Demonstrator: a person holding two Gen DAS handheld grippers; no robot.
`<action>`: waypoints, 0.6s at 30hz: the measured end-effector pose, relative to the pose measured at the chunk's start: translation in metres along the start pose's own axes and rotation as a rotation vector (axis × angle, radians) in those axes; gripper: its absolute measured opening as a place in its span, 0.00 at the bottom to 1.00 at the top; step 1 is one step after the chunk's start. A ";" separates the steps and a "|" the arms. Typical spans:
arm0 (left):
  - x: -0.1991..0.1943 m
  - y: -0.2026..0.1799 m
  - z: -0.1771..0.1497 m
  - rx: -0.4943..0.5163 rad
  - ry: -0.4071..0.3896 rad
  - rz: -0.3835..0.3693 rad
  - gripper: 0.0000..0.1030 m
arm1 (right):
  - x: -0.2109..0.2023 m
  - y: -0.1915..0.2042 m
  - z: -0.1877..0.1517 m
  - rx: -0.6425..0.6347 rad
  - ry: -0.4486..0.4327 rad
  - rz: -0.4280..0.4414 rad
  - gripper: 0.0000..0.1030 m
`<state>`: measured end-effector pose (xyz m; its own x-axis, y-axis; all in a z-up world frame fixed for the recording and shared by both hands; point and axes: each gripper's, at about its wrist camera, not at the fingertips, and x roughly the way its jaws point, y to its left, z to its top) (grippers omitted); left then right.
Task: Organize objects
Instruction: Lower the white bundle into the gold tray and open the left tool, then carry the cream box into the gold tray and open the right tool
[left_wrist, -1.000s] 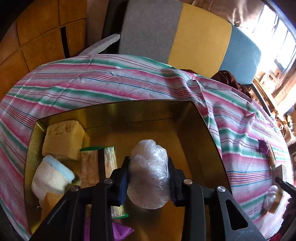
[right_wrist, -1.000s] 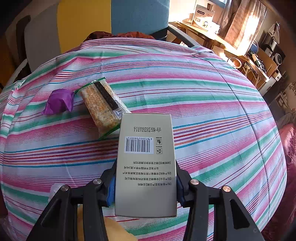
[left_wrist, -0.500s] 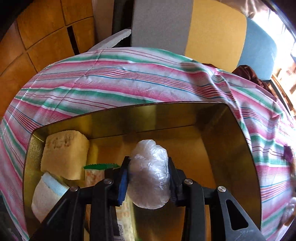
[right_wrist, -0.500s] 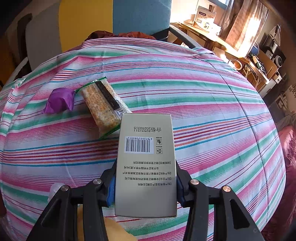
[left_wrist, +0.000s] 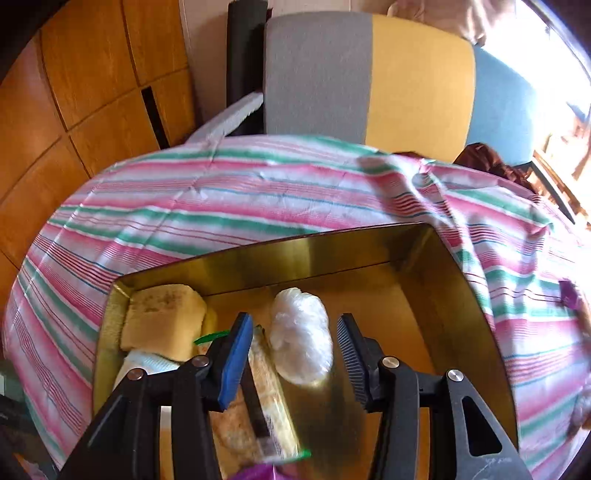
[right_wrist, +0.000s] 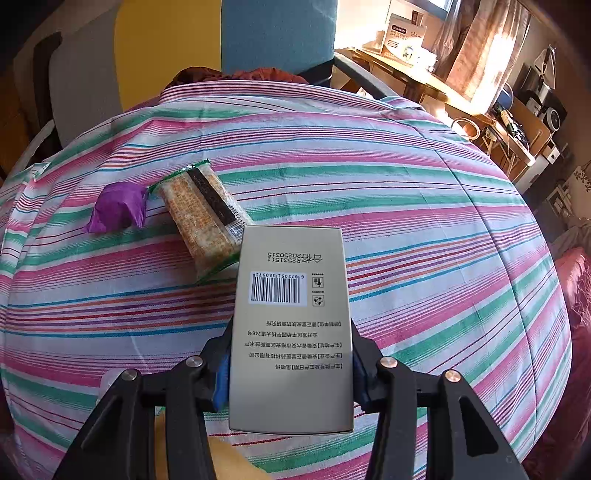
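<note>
Gold metal tin (left_wrist: 436, 266) now holds the clear plastic-wrapped bundle (left_wrist: 300, 334), freed as the left gripper (left_wrist: 295, 354) has just opened its jaws wide. Right gripper (right_wrist: 290, 373) clamps a beige barcoded carton (right_wrist: 291, 325), likely awaiting its turn.

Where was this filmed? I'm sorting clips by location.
Probably a lived-in home room: a striped tablecloth over the table, a padded chair behind it, and a cluttered desk by a curtained window.

Striped tablecloth (right_wrist: 424, 206) — gold tin (left_wrist: 454, 295), purple packet (right_wrist: 116, 212), cracker pack (right_wrist: 199, 218).

Tricolour chair (left_wrist: 369, 74), cluttered desk (right_wrist: 424, 74)
</note>
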<state>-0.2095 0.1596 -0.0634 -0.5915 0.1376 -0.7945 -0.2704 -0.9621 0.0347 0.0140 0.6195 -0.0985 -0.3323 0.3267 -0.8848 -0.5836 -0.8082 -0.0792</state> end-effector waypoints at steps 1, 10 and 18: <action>-0.009 0.000 -0.002 0.003 -0.017 -0.002 0.49 | -0.001 -0.001 0.000 0.007 -0.007 0.000 0.48; -0.083 -0.003 -0.033 0.022 -0.127 -0.047 0.53 | -0.001 -0.006 0.000 0.046 -0.013 -0.022 0.48; -0.118 0.001 -0.058 0.019 -0.167 -0.053 0.54 | -0.006 -0.012 0.001 0.080 -0.044 -0.037 0.48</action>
<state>-0.0955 0.1290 -0.0047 -0.6932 0.2269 -0.6841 -0.3180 -0.9480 0.0078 0.0218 0.6277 -0.0918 -0.3406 0.3787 -0.8606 -0.6527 -0.7540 -0.0735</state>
